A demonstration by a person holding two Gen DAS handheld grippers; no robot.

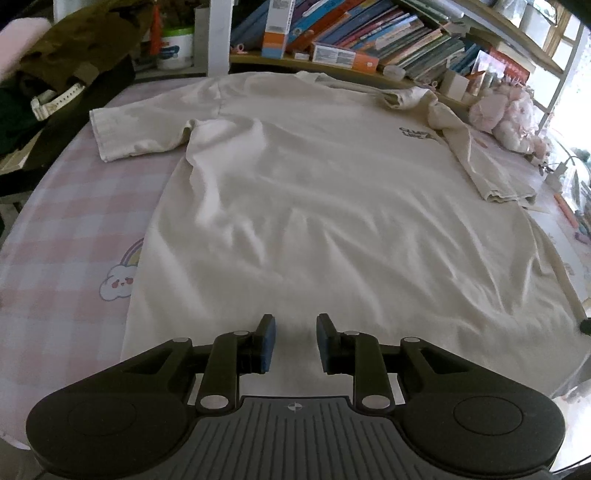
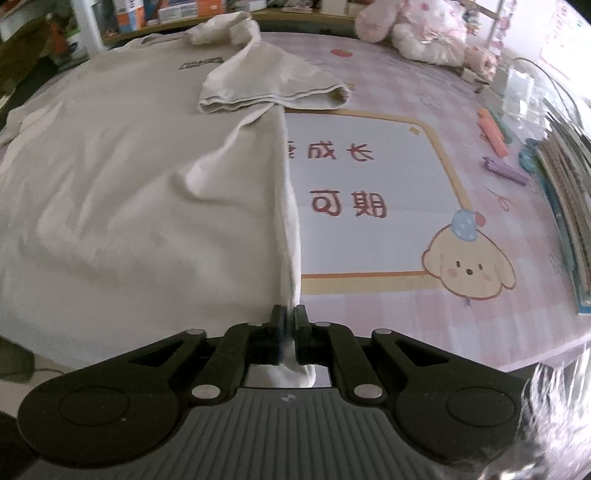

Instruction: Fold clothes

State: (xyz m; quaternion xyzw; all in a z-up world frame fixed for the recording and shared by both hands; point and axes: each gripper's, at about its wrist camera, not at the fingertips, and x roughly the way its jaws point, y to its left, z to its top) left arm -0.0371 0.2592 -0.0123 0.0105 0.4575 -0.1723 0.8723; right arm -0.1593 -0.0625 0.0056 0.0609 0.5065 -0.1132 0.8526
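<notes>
Two grippers work one cream short-sleeved cotton T-shirt (image 1: 314, 206), spread flat across the pink checked table cover (image 1: 74, 229). The right gripper (image 2: 290, 317) pinches the shirt's side hem, probably to lift that edge inward; the left gripper (image 1: 295, 341) hovers, jaws parted and empty, over the bottom hem.

A pink checked sheet (image 1: 74, 206) printed with a rainbow cloud (image 1: 118, 280) and a puppy poster (image 2: 373, 206) lies below shelved books (image 1: 388, 33), pink plush toys (image 2: 424, 33) and scattered markers (image 2: 493, 131).
</notes>
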